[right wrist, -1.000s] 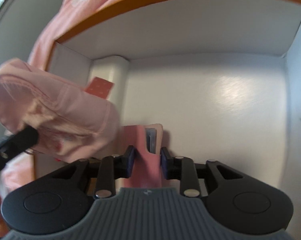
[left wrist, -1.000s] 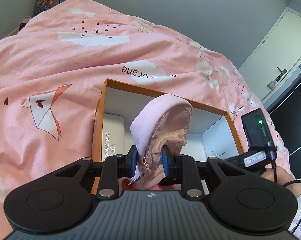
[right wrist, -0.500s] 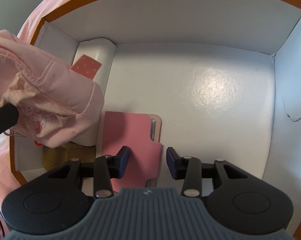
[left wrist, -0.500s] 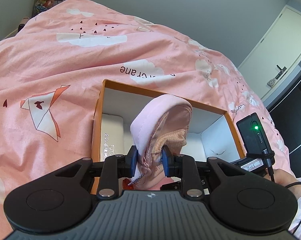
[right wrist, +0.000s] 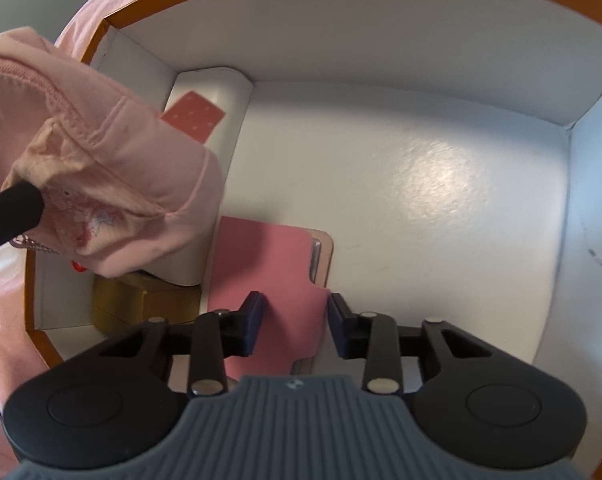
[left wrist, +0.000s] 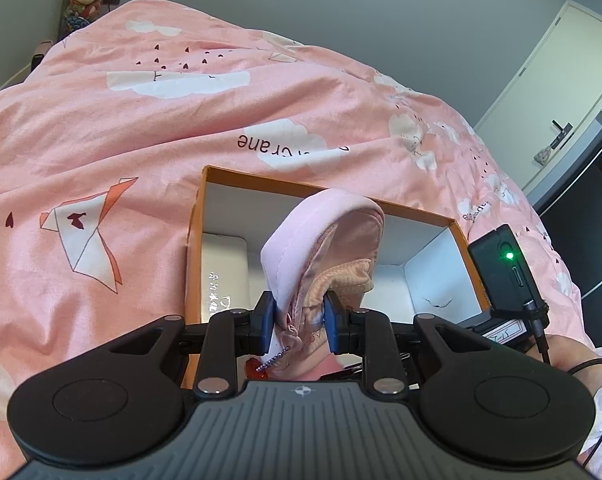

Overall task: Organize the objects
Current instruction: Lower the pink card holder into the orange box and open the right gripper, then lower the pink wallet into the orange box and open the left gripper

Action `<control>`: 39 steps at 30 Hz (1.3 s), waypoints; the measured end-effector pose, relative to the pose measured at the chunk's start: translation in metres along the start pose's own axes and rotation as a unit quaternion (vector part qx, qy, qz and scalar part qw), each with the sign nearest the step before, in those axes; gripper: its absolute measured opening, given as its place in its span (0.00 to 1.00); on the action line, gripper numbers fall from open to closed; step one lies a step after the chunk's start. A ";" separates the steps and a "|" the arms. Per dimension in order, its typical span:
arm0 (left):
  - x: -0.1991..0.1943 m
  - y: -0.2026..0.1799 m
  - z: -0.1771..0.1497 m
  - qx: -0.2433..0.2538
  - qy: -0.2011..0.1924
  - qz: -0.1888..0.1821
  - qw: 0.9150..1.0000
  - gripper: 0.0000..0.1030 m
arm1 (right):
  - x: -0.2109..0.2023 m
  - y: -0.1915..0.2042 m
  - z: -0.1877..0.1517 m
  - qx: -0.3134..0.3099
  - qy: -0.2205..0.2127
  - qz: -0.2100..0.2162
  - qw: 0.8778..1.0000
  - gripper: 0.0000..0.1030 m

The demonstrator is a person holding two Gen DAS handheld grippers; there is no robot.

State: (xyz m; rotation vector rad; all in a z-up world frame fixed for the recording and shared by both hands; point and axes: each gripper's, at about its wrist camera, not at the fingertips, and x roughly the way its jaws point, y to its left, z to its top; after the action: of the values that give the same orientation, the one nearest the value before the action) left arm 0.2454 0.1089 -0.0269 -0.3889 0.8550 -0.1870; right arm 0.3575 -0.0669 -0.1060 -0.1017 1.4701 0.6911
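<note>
My left gripper (left wrist: 297,318) is shut on a pink cap (left wrist: 321,236) and holds it above the orange box (left wrist: 205,200), near its left side. The cap also shows in the right wrist view (right wrist: 113,184). My right gripper (right wrist: 293,316) is open inside the box, just above a pink flat case (right wrist: 261,276) that lies on the white box floor (right wrist: 421,200). The case is free of the fingers.
A white roll-shaped item (right wrist: 217,128) with a pink dotted card (right wrist: 193,116) lies along the box's left wall, and a gold box (right wrist: 141,300) sits at its near end. The box rests on a pink bedspread (left wrist: 101,140). A door (left wrist: 549,92) is at the right.
My right gripper opened and let go of the pink case, which now lies flat on the box floor. The gripper pulled back a little. The left gripper kept hold of the cap.
</note>
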 end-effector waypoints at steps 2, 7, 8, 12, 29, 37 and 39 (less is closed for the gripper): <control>0.002 0.000 0.001 0.000 0.005 -0.006 1.000 0.28 | 0.002 0.000 0.000 0.007 0.002 0.017 1.000 0.31; 0.011 -0.002 0.004 0.002 0.030 -0.023 0.999 0.28 | 0.001 -0.007 -0.002 0.024 0.000 0.031 0.999 0.32; 0.014 -0.003 0.004 0.003 0.039 -0.027 0.999 0.28 | -0.004 -0.009 -0.004 0.028 -0.003 0.029 0.999 0.32; 0.028 -0.011 0.004 0.026 0.080 -0.034 0.996 0.28 | -0.036 -0.017 -0.016 0.006 -0.056 -0.026 0.998 0.33; 0.072 -0.017 -0.006 0.077 0.193 0.009 0.978 0.33 | -0.060 -0.012 -0.037 -0.018 -0.120 0.063 0.991 0.46; 0.068 -0.022 -0.009 0.102 0.173 0.033 0.979 0.42 | -0.030 -0.023 -0.031 0.038 -0.071 0.102 0.992 0.28; 0.067 -0.024 -0.008 0.109 0.169 0.041 0.979 0.43 | -0.032 -0.024 -0.031 0.041 -0.057 0.114 0.991 0.27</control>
State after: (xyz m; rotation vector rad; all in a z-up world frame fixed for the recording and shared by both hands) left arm 0.2823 0.0638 -0.0686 -0.1152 1.1698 -0.2722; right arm 0.3437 -0.1126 -0.0892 0.1691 1.4110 0.8056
